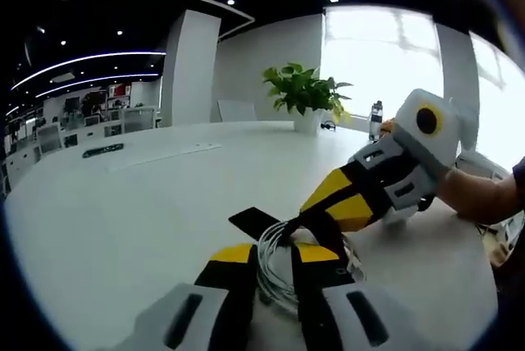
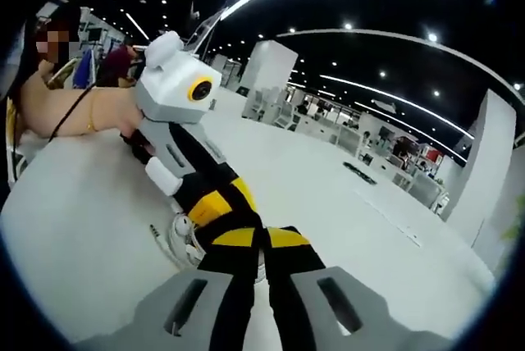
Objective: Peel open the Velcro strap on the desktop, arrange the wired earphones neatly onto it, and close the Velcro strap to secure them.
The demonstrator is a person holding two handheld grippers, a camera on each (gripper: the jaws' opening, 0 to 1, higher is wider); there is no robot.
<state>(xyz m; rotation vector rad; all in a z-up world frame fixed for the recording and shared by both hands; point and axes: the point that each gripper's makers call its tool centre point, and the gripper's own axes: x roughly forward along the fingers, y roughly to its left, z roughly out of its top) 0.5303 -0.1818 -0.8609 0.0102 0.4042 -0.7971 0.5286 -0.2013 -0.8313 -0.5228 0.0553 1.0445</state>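
Left claw (image 1: 275,262): narrow, holding the earphones (image 1: 277,273) coil.
Right claw (image 2: 261,240): narrow, we cannot tell on what.
Strap (image 1: 253,220): we should press the flap flat over the coil on the surface (image 1: 123,228).

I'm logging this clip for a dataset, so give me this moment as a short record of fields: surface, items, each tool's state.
surface: white glossy desktop
cable: coiled white wired earphones, between the left tool's jaws
strap: black flat Velcro strap, lying under the coil
left tool: shut on the coil
right tool: tips at the coil, grip state unclear
background: green potted plant
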